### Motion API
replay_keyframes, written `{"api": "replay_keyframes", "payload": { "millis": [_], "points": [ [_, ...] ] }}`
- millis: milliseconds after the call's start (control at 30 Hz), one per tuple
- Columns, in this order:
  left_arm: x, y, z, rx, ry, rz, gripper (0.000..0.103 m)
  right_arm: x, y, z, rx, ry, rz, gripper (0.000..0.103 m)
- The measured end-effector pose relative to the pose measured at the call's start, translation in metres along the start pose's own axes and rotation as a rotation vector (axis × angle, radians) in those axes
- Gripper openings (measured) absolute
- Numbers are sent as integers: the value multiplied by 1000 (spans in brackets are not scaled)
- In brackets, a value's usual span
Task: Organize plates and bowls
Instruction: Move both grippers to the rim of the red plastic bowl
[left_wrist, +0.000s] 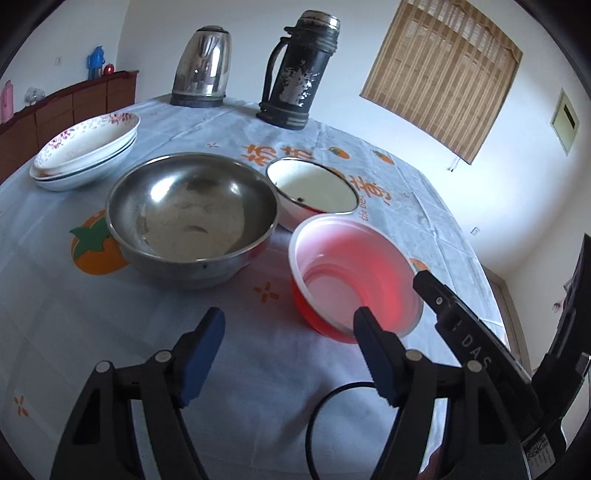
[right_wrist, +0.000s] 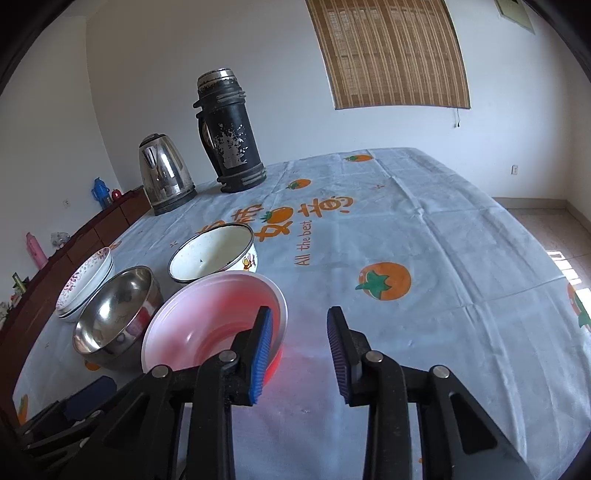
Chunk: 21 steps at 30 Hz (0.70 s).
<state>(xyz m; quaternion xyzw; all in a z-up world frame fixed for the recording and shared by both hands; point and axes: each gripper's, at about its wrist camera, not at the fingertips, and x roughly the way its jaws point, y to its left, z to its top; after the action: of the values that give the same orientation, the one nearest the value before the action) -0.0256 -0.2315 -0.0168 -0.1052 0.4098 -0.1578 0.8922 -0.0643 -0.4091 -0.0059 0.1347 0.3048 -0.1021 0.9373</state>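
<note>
Your left gripper (left_wrist: 288, 343) hovers above the surface (left_wrist: 55, 295) with its jaws spread wide and nothing between them. Its right-hand pad sits in front of the near rim of the red plastic bowl (left_wrist: 354, 273), but whether it touches the bowl cannot be told from this view.

Your right gripper (right_wrist: 299, 354) is also released, its jaws apart. Its left pad reaches over the near edge of the red plastic bowl (right_wrist: 214, 325), inside the rim, while the other pad hangs outside it over the cloth, so the rim lies between the two pads without being clamped.

The red bowl stands upright on the pale blue tablecloth (right_wrist: 424, 229) printed with orange fruit. Just beside it to the left is the steel bowl (left_wrist: 192, 214), larger and also upright. Behind both, close to them, stands a white enamel bowl (left_wrist: 314, 188) with a dark rim. Further left, near the edge of the surface, a few white plates (left_wrist: 86, 151) are stacked, the top one with a pink flower pattern.

At the far side of the surface you have a steel kettle (left_wrist: 203, 66) and, next to it, a tall black flask (left_wrist: 299, 70) with worn paint. A bamboo blind (right_wrist: 388, 51) hangs on the wall beyond.
</note>
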Motion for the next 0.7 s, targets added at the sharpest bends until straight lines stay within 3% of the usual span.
{"api": "replay_keyframes", "payload": {
  "millis": [133,367,533,700],
  "points": [
    [7,1,5,-48,13,21,61,3,-2,5,-14,14,49,33],
    [24,8,14,-165,56,42,59,19,-3,7,-8,85,115,33],
    [31,2,16,-167,62,47,59,27,-1,5,-9,122,118,33],
    [40,1,19,-186,83,53,59,36,2,2,-18,162,129,25]
  ]
}}
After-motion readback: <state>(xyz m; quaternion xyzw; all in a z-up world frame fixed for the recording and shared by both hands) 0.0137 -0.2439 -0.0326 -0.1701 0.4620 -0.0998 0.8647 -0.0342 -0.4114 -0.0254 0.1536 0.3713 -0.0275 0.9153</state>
